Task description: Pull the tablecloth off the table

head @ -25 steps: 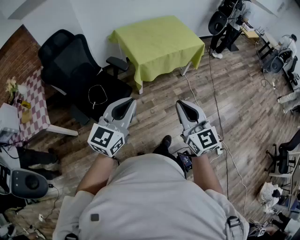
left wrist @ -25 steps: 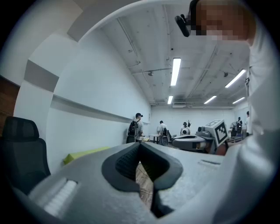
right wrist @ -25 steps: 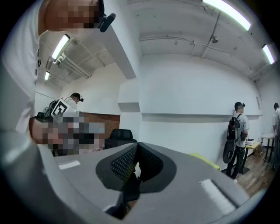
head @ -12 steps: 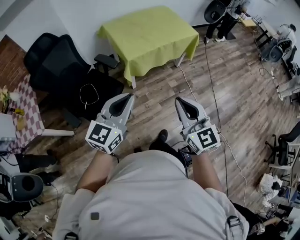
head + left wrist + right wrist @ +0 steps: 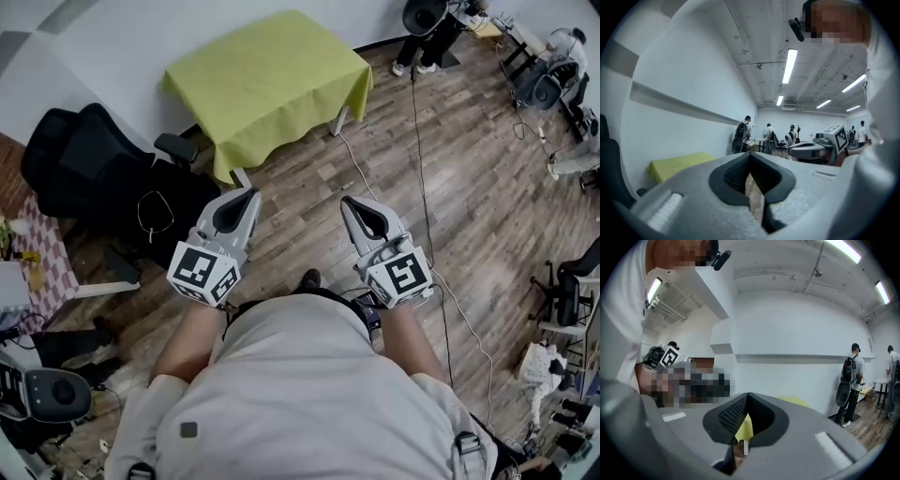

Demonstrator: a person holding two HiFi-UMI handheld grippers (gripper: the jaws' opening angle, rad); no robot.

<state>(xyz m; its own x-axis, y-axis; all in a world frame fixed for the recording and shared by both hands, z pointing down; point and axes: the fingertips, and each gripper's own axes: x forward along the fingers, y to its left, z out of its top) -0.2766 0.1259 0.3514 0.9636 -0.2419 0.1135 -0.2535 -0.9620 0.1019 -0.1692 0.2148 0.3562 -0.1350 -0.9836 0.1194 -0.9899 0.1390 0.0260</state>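
The green tablecloth (image 5: 267, 80) lies spread over the table (image 5: 341, 120) by the white wall, draping over its edges. A black chair (image 5: 84, 169) stands just beside the table. The 2 grippers are held over the wood floor (image 5: 478, 197), well apart from the cloth and pointing towards it. The left gripper (image 5: 250, 193) has its jaws together with nothing between them. The right gripper (image 5: 348, 201) is likewise closed and empty.
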